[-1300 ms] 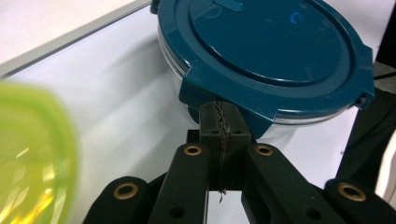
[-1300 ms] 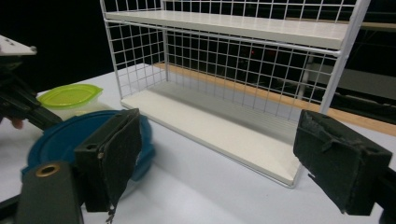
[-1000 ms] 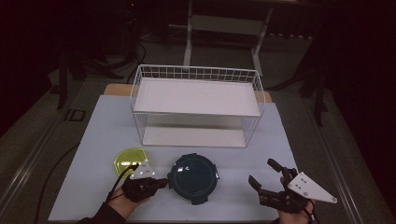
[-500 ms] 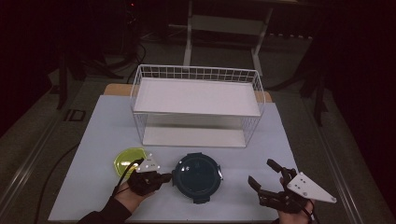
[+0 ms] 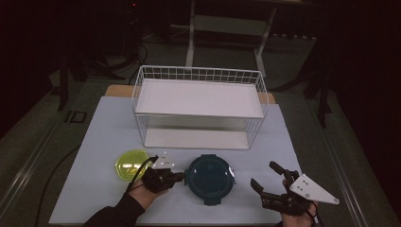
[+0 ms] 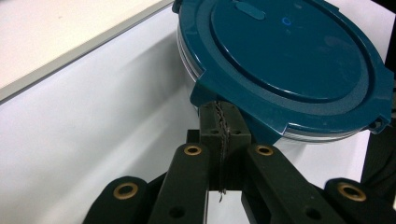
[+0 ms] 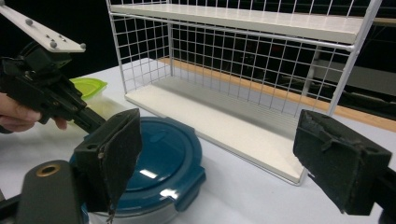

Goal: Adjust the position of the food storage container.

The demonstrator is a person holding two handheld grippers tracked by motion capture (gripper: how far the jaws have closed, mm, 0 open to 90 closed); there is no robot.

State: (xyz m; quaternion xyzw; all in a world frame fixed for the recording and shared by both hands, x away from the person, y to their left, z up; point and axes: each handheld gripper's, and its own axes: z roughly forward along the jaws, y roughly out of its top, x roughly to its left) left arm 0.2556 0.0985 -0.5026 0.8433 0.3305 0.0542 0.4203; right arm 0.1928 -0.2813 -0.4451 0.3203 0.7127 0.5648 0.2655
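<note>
The left gripper (image 5: 178, 176), jaws pressed together, now has its tip against the left clip of the round teal lidded container (image 5: 209, 176), which has slid rightward, away from the yellow-lidded hexagonal box (image 5: 130, 163), and sits before the white wire shelf rack (image 5: 198, 106). That looks like a push toward the right gripper (image 5: 267, 184), which waits spread wide just beside it.

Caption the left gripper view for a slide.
Left gripper, fingers shut, pressing its tips against a side tab of the round teal-lidded food container on the white table.
</note>
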